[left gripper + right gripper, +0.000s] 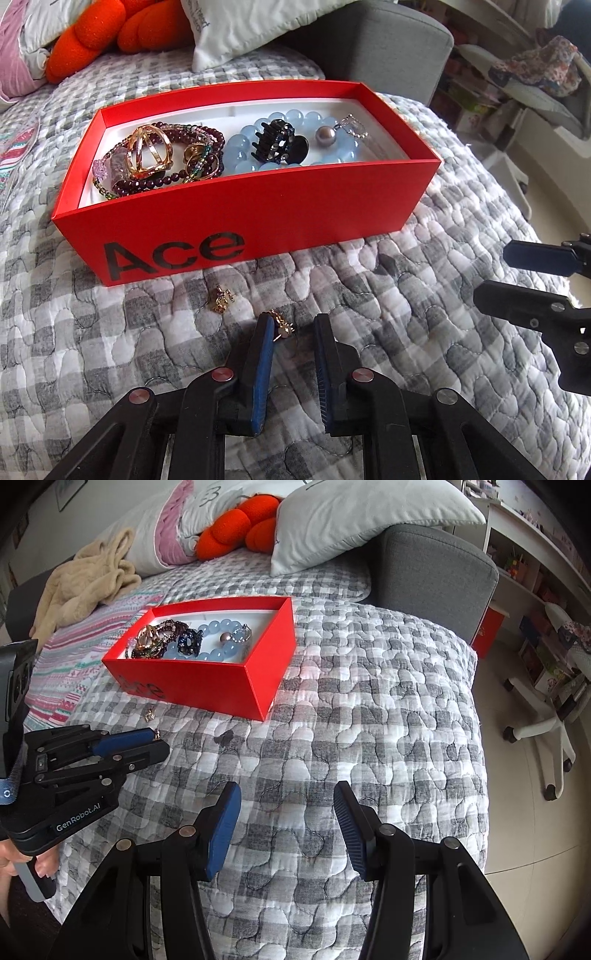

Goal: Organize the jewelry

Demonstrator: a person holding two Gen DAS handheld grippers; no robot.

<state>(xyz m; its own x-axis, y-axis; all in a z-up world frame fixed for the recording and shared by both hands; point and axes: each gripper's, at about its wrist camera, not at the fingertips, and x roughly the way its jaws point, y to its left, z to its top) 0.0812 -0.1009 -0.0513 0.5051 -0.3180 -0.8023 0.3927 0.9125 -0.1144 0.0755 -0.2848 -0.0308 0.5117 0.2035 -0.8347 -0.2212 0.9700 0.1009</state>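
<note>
A red open box (258, 206) marked "Ace" sits on the grey checked quilt and also shows in the right wrist view (207, 679). It holds a gold cage ring (149, 155), dark beaded bracelets (192, 173), a pale blue bead bracelet (295, 136), a black hair claw (275, 142) and a pearl pendant (325, 134). Two small gold earrings lie on the quilt in front of the box: one (221, 297) to the left, one (282, 325) between the tips of my left gripper (293, 326), touching its left finger. The left gripper is open. My right gripper (286, 799) is open and empty over the quilt.
Pillows (354, 520) and an orange plush (236, 528) lie at the back. A beige blanket (85, 579) is at the left. A grey sofa arm (436, 565) stands behind the box. The quilt's edge drops to the floor at the right, by a white chair base (543, 727).
</note>
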